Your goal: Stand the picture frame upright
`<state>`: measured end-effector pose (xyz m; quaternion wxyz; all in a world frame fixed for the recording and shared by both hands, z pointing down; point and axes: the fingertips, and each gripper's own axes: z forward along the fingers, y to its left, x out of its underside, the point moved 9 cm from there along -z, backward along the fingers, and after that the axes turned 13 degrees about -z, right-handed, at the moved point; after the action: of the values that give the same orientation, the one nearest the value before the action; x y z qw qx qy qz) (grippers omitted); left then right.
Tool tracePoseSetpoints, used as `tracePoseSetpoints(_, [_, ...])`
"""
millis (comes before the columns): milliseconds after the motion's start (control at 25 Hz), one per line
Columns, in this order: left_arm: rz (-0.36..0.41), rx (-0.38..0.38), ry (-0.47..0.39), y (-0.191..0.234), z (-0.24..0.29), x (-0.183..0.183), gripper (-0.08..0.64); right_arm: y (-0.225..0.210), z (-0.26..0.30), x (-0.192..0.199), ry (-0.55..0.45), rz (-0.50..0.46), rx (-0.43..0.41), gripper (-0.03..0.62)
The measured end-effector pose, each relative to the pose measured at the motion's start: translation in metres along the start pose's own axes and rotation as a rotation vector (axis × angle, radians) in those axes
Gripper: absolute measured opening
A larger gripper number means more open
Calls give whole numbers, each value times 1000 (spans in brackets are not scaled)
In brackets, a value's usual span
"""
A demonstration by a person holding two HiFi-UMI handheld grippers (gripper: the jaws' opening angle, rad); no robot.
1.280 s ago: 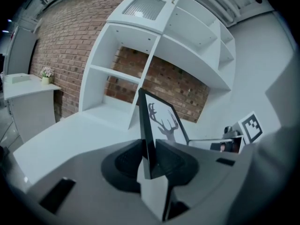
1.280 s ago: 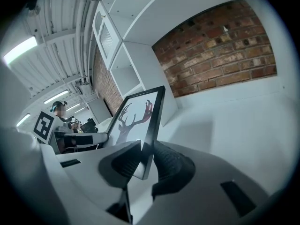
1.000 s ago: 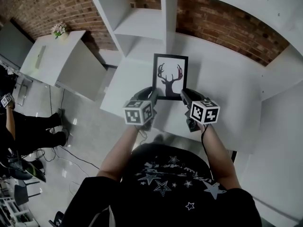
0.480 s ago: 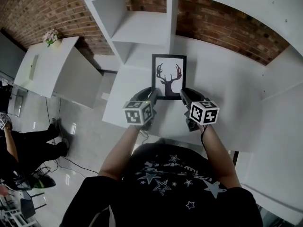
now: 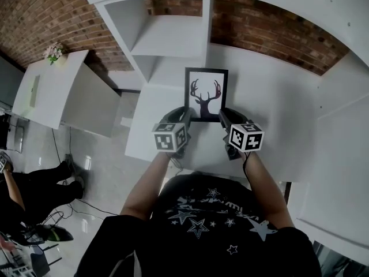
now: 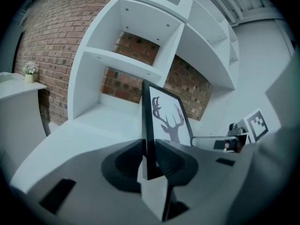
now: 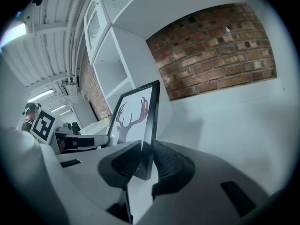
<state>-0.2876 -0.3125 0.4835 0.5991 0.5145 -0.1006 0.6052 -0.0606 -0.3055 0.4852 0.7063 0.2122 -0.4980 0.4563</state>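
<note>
Before the shelf (image 5: pixel 173 36), over the desk (image 5: pixel 277 114), you hold the frame (image 5: pixel 206 94), deer print facing you. Your left tongs (image 5: pixel 188 115) pinch its left edge, your right tongs (image 5: pixel 222 116) its right edge, near the bottom.

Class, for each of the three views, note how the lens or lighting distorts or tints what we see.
Head view: even light, sharp picture frame, shelf unit edges bowed. Left gripper view: dark rounded corners, bluish cast, curved shelf unit. Right gripper view: dark corners too, brick wall bulging, ceiling light glaring top left.
</note>
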Motion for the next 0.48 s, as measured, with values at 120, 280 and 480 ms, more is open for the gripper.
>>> tracePoseSetpoints(120, [17, -2, 7, 6, 8, -1, 94, -4, 8, 4, -2, 34, 3, 86])
tracePoseSetpoints(280, [43, 5, 8, 13, 19, -6, 94, -8, 19, 4, -32, 62, 15, 83])
tracePoseSetpoints(480, [93, 14, 17, 24, 35, -12, 94, -12, 33, 1, -24, 36, 33, 83])
